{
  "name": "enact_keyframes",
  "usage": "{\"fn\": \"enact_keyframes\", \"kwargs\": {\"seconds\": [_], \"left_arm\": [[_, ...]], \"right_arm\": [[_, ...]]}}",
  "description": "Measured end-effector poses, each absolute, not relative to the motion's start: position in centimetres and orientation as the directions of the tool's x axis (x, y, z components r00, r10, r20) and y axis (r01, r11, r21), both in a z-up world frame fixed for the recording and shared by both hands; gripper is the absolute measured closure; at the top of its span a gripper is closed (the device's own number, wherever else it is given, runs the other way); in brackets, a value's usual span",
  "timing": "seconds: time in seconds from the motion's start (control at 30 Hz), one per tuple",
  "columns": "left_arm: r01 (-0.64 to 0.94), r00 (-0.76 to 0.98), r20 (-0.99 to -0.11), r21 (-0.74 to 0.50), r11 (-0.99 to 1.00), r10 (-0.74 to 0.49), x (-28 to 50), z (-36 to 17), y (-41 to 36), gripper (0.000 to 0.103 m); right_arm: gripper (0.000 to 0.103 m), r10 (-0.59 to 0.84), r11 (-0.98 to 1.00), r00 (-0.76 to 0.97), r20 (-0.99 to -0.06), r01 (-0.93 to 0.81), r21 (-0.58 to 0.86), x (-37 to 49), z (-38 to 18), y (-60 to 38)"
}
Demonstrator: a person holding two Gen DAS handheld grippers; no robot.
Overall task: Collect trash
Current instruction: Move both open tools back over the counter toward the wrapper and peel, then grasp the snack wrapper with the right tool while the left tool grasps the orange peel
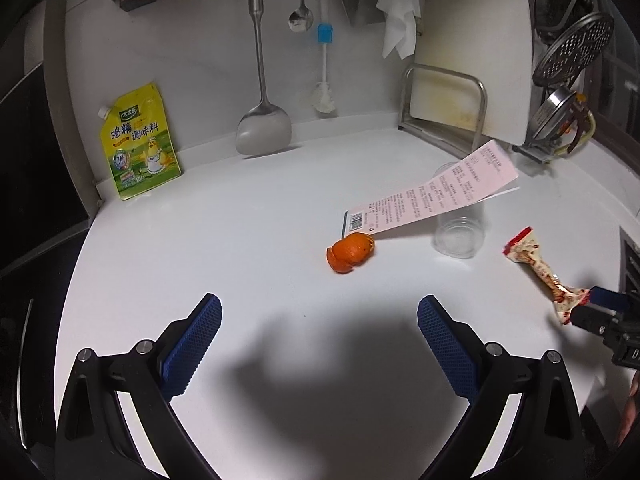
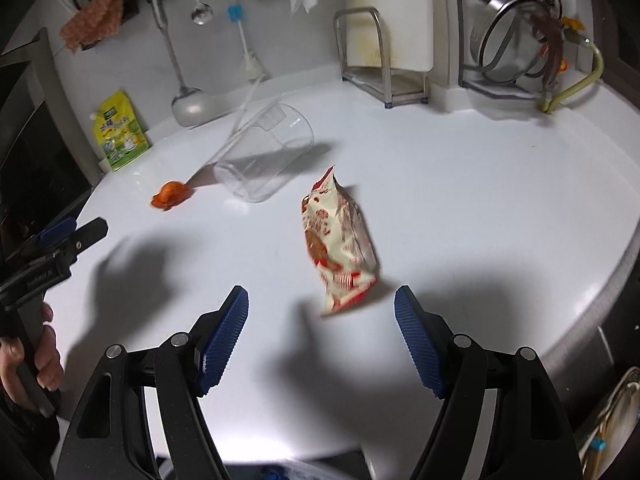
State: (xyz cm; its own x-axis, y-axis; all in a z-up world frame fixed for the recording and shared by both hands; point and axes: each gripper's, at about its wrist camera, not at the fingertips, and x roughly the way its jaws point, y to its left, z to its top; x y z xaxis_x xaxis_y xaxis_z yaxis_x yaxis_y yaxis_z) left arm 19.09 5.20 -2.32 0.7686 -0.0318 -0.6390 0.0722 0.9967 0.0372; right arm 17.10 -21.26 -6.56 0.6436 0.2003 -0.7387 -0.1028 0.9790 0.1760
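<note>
Trash: snack wrapper (image 2: 338, 240), orange peel (image 1: 351, 252), receipt (image 1: 432, 196) leaning on cup (image 1: 460, 224); both hand-held grippers released.

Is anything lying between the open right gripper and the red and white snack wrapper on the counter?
Nothing visible. The right gripper is open, and the red and white snack wrapper lies just ahead of its fingertips, with only bare white countertop between them.

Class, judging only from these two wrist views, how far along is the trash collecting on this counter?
Nothing looks collected yet. Both grippers, left gripper and right gripper, are open and empty. The snack wrapper lies just ahead of the right one. Orange peel, receipt and tipped plastic cup remain.
</note>
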Motion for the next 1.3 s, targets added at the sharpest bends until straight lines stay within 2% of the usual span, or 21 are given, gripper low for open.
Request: {"fn": "enact_keyframes", "kwargs": {"seconds": [0.27,0.57,0.63,0.7,0.77,0.87,1.2,1.3], "left_arm": [[0.063,0.685,-0.724,-0.055,0.997,-0.083,22.9,-4.3,5.7,0.006],[0.051,0.673,-0.736,-0.05,0.997,-0.071,24.9,-4.7,5.5,0.006],[0.05,0.673,-0.737,-0.039,0.998,-0.063,25.3,-4.7,5.2,0.006],[0.048,0.668,-0.742,-0.035,0.998,-0.058,25.8,-4.8,5.0,0.006],[0.048,0.662,-0.748,-0.029,0.998,-0.053,26.2,-5.0,4.8,0.006],[0.056,0.654,-0.755,-0.001,0.998,-0.038,26.8,-5.2,4.2,0.006],[0.052,0.628,-0.778,0.041,0.998,-0.001,29.1,-5.8,2.9,0.007],[0.037,0.625,-0.781,0.035,0.999,0.004,29.7,-5.8,3.0,0.012]], "right_arm": [[0.031,0.173,0.984,0.598,-0.783,-0.077,0.158,21.1,-7.8,-20.4],[0.031,0.153,0.988,0.602,-0.783,-0.097,0.118,22.4,-8.3,-20.0],[0.038,0.151,0.988,0.608,-0.78,-0.1,0.113,22.6,-8.3,-20.1],[0.053,0.151,0.988,0.61,-0.778,-0.113,0.103,22.8,-8.2,-20.2],[0.065,0.167,0.986,0.608,-0.776,-0.126,0.114,22.9,-8.1,-20.3],[0.074,0.193,0.981,0.618,-0.762,-0.131,0.142,22.8,-7.9,-20.7],[0.075,0.266,0.962,0.643,-0.718,-0.133,0.238,22.2,-6.8,-22.0],[0.075,0.28,0.957,0.648,-0.708,-0.134,0.256,22.0,-6.6,-22.2]]}}
